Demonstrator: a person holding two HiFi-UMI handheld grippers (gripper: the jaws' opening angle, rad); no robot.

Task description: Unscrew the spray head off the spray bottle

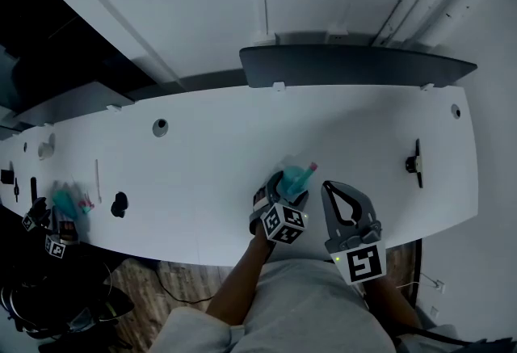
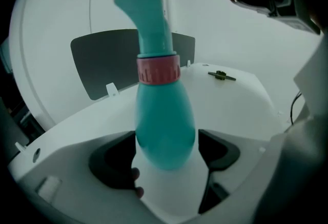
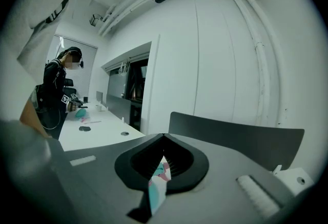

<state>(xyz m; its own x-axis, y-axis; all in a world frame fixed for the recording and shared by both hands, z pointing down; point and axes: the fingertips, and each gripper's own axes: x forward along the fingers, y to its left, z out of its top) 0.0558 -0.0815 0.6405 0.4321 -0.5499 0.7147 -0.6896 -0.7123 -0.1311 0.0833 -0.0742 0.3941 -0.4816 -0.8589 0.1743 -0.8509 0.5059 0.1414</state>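
Widely spread, left gripper (image 2: 165, 155) fingers (image 2: 219, 150) flank the spray bottle (image 2: 164, 115).

Long white table (image 1: 339, 125), teal spray bottle (image 2: 164, 125) upright on it between the parted left fingers (image 2: 110, 161), small black fitting (image 1: 414, 159) well right of them, round grommet (image 1: 161, 127) and black lump (image 1: 119, 203) far left.

The spray bottle (image 2: 165, 125) is showing a teal body, and its spray head (image 2: 146, 7) is wearing the same teal above a pink ribbed collar (image 2: 158, 69). The table (image 1: 202, 157) is looking white, with a dark grey panel (image 1: 355, 65) at its far edge. The left gripper (image 1: 289, 182) and the right gripper (image 1: 328, 185) are carrying black-and-white square markers.
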